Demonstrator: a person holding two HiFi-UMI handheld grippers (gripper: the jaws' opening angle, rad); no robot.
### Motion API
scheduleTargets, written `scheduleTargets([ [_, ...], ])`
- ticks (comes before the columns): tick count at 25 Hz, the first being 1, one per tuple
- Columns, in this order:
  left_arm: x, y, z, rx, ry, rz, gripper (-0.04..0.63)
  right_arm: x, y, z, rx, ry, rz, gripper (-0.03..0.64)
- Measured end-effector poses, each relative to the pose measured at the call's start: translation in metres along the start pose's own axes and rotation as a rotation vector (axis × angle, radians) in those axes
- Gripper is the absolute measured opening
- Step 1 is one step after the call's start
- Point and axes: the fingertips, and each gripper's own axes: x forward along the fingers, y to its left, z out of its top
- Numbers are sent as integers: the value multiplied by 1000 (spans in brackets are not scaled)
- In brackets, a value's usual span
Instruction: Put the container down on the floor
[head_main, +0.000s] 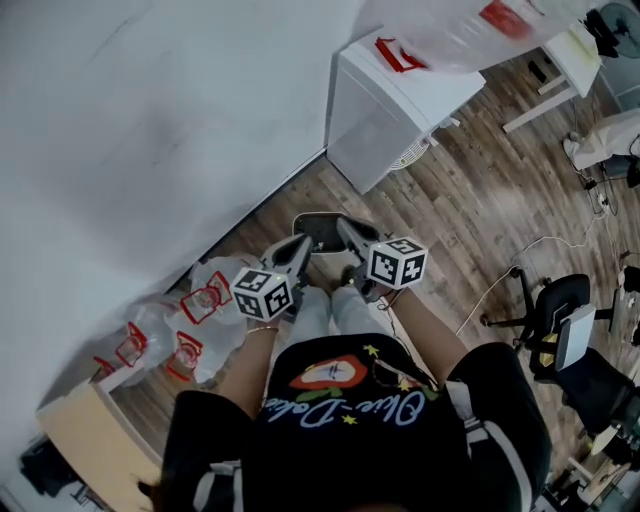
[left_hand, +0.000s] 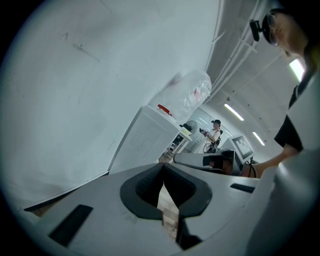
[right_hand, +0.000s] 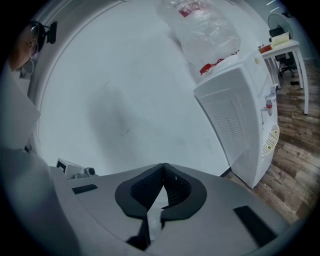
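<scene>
A dark, round-rimmed container (head_main: 322, 226) stands on the wooden floor close to the white wall, partly hidden behind both grippers. In the head view my left gripper (head_main: 299, 245) and right gripper (head_main: 347, 230) hang side by side above it, each with its marker cube nearer to me. The left gripper view shows the left jaws (left_hand: 162, 168) shut tip to tip with nothing between them. The right jaws (right_hand: 163, 168) are likewise shut and empty in the right gripper view. The container is in neither gripper view.
A white cabinet (head_main: 400, 100) stands against the wall ahead, with a clear plastic bag (head_main: 470, 30) on top. Several plastic bags (head_main: 190, 320) and a cardboard box (head_main: 90, 440) lie at the left. An office chair (head_main: 560, 320) and cables are at the right. A person (left_hand: 216, 134) stands far off.
</scene>
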Motion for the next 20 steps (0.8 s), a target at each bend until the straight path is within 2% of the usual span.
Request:
scheduleTargets([
  [4,-7,-16,18,30,-34,-7,5,-13,11,15,-48,-26,1,0],
  [20,-23,-63,93,242,-123,-17,5,-42,55,82,-176,-141,48,-1],
])
